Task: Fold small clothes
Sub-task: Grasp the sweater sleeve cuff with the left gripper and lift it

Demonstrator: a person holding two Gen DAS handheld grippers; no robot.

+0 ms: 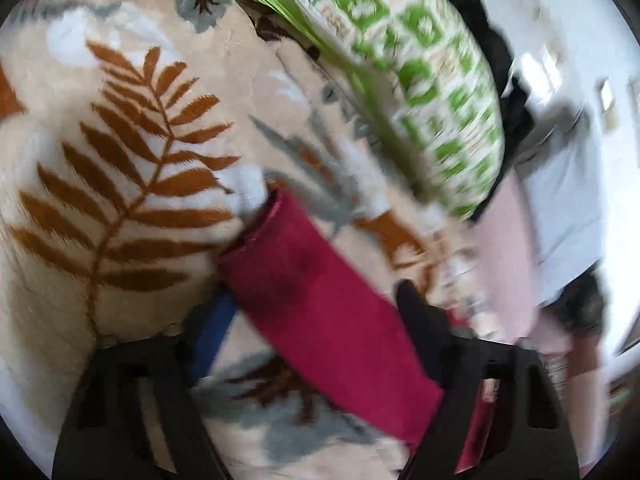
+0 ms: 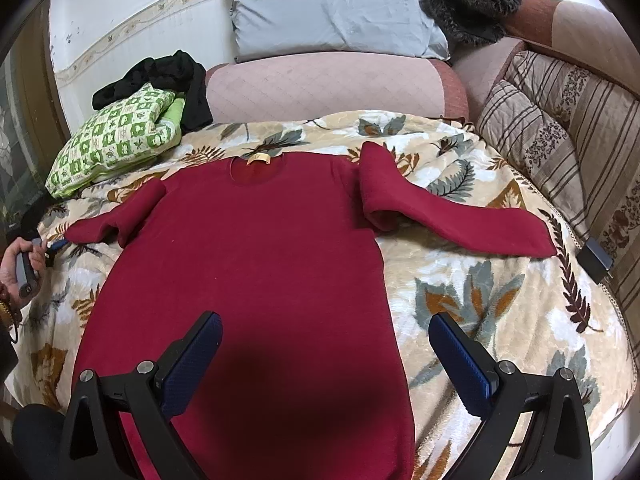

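A dark red long-sleeved sweater (image 2: 260, 240) lies flat, neck away from me, on a leaf-patterned blanket (image 2: 480, 300). Its right sleeve (image 2: 460, 220) is bent and stretches out to the right. Its left sleeve (image 2: 120, 216) ends at the left edge, where a hand (image 2: 16, 268) holds my left gripper (image 2: 54, 246) at the cuff. In the blurred left wrist view the sleeve (image 1: 320, 300) lies flat between the spread fingers of the left gripper (image 1: 316, 300), with the blue pad (image 1: 212, 336) beside one edge. My right gripper (image 2: 326, 320) hovers open over the sweater's lower body, holding nothing.
A green-patterned pillow (image 2: 116, 140) (image 1: 420, 100) and a black garment (image 2: 160, 76) lie at the back left. Behind are a pink cushion (image 2: 320, 84), a grey pillow (image 2: 332, 8) and a fur item (image 2: 468, 4). Striped cushions (image 2: 560, 140) and a dark device (image 2: 596, 260) line the right side.
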